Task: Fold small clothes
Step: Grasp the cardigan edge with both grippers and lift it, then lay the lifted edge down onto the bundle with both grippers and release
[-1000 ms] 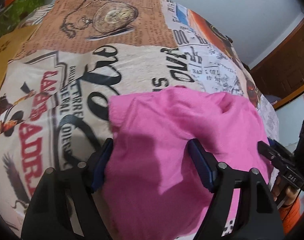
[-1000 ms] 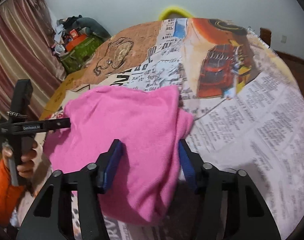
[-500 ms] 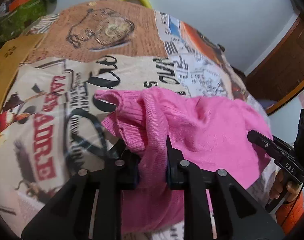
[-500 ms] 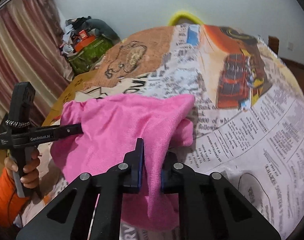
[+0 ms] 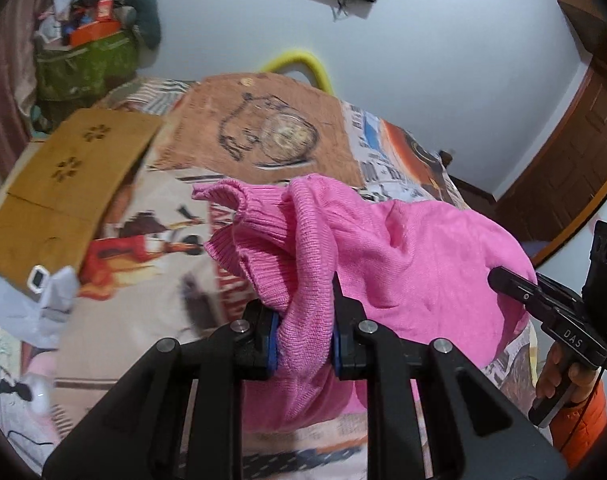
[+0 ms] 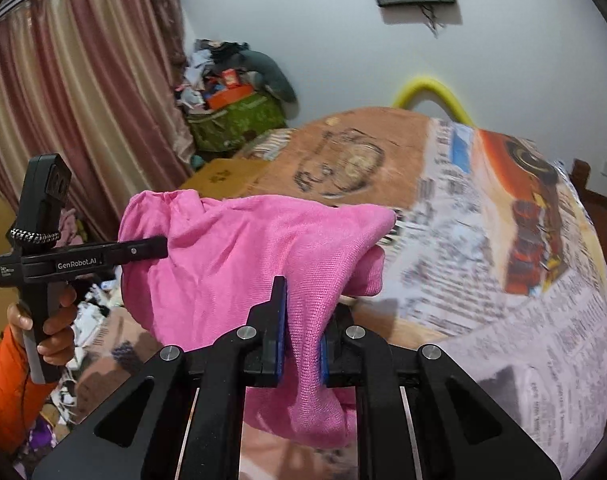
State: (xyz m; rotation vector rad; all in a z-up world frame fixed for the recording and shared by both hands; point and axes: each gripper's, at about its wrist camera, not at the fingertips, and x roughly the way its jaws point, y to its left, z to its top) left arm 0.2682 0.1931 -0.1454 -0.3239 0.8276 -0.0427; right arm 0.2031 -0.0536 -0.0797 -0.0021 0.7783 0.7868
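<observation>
1. Two tools have hold of the pink sweater [image 5: 403,264]: your left tool [image 5: 305,336] is closed down on a bunched fold near the ribbed hem, and your right tool [image 6: 301,344] is pinched tight on a thinner fold at the other side.
2. Between the two grips the sweater hangs clear of the bed [image 6: 503,320], sagging in the middle, with loose cloth drooping below each tool.
3. Your left grip looks thick and rolled; if you swing fast, I'd expect the outer layers to slide out and leave you with a single edge.
4. Your right grip sits near the fabric's edge. A sharp pull apart could strip it free and drop that side on the printed bedcover [image 5: 263,136].
5. Neither pinch seems to be at a true corner, so laying it down from here risks a crooked, creased fold.
6. Keep the hanging tail off the cardboard [image 5: 67,176] at the bed's side, where it could snag or drag.
</observation>
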